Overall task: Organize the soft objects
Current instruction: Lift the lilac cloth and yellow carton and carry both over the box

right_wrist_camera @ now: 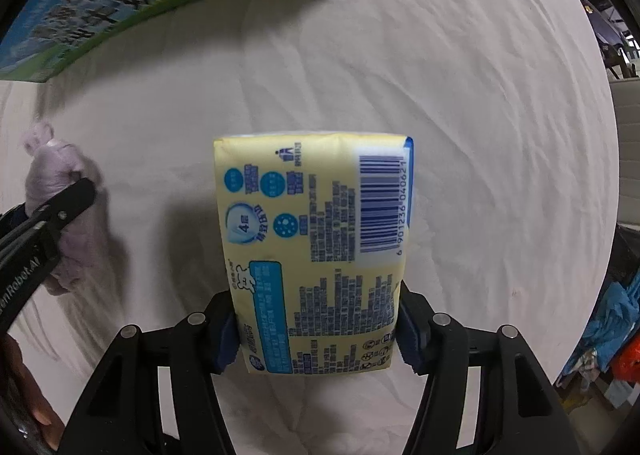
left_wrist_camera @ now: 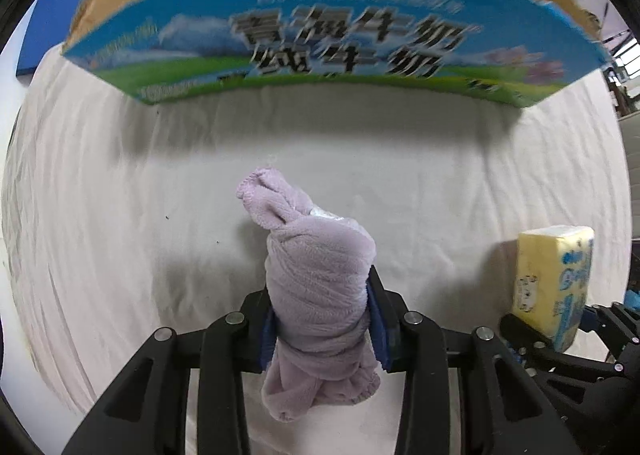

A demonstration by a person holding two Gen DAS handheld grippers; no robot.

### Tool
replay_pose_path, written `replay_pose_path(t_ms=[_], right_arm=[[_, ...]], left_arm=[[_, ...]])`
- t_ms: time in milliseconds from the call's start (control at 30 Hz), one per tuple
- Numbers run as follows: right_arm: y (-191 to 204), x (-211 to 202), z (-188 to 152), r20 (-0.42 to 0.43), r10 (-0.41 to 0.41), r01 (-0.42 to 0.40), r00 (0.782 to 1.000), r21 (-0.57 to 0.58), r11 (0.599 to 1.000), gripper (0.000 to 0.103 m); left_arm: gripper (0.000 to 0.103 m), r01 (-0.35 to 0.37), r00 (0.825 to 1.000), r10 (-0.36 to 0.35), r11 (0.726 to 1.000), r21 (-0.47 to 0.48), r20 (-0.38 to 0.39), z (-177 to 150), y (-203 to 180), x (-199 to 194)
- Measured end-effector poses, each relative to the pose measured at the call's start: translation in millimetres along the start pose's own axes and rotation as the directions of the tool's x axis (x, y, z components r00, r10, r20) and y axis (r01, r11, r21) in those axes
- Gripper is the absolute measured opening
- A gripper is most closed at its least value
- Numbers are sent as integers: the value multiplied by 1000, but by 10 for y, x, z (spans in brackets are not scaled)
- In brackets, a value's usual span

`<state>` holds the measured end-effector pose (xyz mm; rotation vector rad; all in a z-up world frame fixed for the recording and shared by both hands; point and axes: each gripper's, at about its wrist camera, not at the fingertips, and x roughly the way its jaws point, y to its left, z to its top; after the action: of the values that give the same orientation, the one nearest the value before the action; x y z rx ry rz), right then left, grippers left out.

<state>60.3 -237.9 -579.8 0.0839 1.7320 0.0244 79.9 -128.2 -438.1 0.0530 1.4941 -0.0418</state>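
On the left, the left claw (left_wrist_camera: 322,319) is closed on a rolled lilac towel (left_wrist_camera: 318,283). The blue pads (left_wrist_camera: 378,331) press its middle from both sides; the knotted end sticks out past the tips and the loose end hangs back toward the camera. The towel is lifted above the white sheet (left_wrist_camera: 120,195) that covers the worktop, I think, because a soft shadow lies under it.

To the right, the right claw (right_wrist_camera: 318,329) holds a yellow tissue pack (right_wrist_camera: 316,251) by its near end, one pad on each long side. The pack stands out forward, clear of the sheet.

On the far side stands the open carton (left_wrist_camera: 320,43), with a blue and green printed wall, and some colourful things already inside.

The step now seems to be carrying both things to the carton. To do it well, each claw should keep its squeeze steady, rise enough to pass over the near wall, and let go only when the thing is inside. The towel is floppy, so its hanging end may catch on the rim.
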Motion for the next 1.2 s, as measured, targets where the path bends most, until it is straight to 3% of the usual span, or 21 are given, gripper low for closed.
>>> replay_pose_path(t_ms=[233,433,667,833,1033,1200], right_arm=[[138,-510,-35,84,85,-83,993,-26,996,65],[300,-1072,-16,180,142,-128,973,-85,988,65],[450,-1516,32,251,206,-177,946,-133,975,65],[638,-1811,288,277,256,-220,926,-154,963,65],[868,-2038,892,287,287,-247,914,-168,954,65],[1000,-1810,1410,228,301,-271,926,-154,950,65]], left_arm=[[34,50,996,-50,999,12,76,24,-20,-562],[34,82,983,-80,997,-6,167,200,138,-1192],[34,114,961,-107,993,-13,256,605,480,-1663],[34,158,948,-150,987,-7,280,1001,696,-1697],[35,185,957,-184,983,17,225,1633,948,-1644],[35,233,970,-233,972,12,62,2123,1100,-1176]])
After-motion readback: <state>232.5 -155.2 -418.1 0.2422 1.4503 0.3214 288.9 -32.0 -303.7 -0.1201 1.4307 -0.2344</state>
